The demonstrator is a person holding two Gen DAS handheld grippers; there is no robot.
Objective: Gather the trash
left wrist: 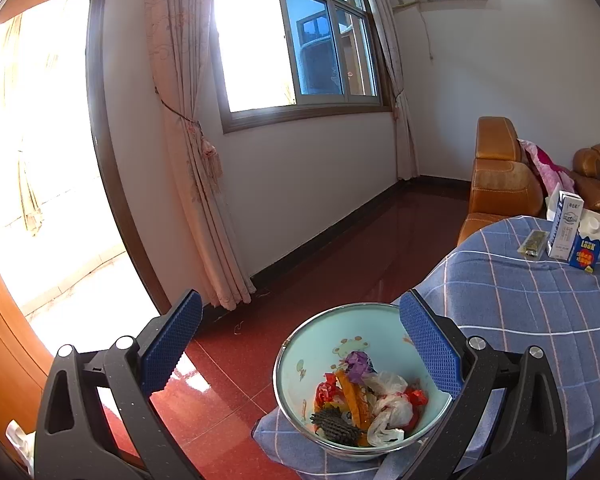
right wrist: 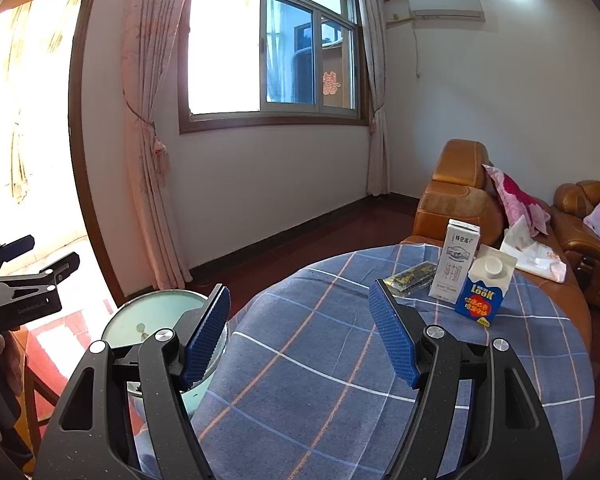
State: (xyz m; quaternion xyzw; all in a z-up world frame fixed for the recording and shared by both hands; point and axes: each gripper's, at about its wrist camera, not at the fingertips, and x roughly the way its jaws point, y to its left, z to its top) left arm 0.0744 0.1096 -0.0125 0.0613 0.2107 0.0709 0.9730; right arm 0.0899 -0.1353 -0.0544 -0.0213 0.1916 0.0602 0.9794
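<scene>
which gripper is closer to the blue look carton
Right. The right gripper faces the blue carton across a stretch of tablecloth, fingers open. The left gripper hangs over the bowl at the table's edge, far from the carton.

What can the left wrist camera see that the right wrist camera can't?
Only the left wrist view looks into the bowl, where the trash shows: wrappers, plastic bags, a dark scrubber. Only the right wrist view shows the white tissue pack on the sofa and the left gripper from the side. Both show the blue checked tablecloth, the tall white carton, the blue carton, the flat snack packet and the window.
</scene>
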